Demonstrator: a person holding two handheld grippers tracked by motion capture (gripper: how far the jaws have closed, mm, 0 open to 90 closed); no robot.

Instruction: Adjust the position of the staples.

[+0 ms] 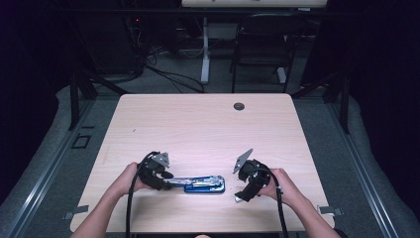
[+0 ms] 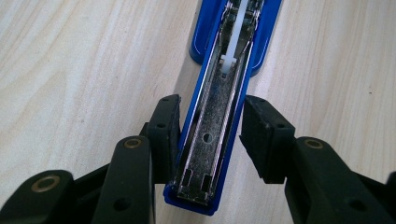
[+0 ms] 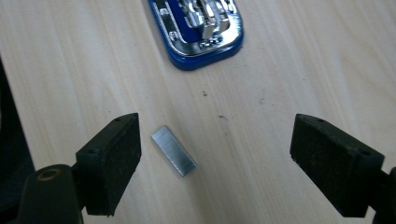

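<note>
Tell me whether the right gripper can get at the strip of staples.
Probably yes: the strip of staples lies flat on bare table, between the right gripper's open jaws, nearer one pad, with nothing over it.

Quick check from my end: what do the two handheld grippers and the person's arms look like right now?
Both the left gripper and right gripper are black, each topped by a grey three-cornered plate, with a black cable trailing back toward the person. Up close, the jaws are matte black links with brass-coloured pivot bushings, ending in blocky black pads with small screw holes. The forearms are bare; no sleeves or gloves show.
</note>
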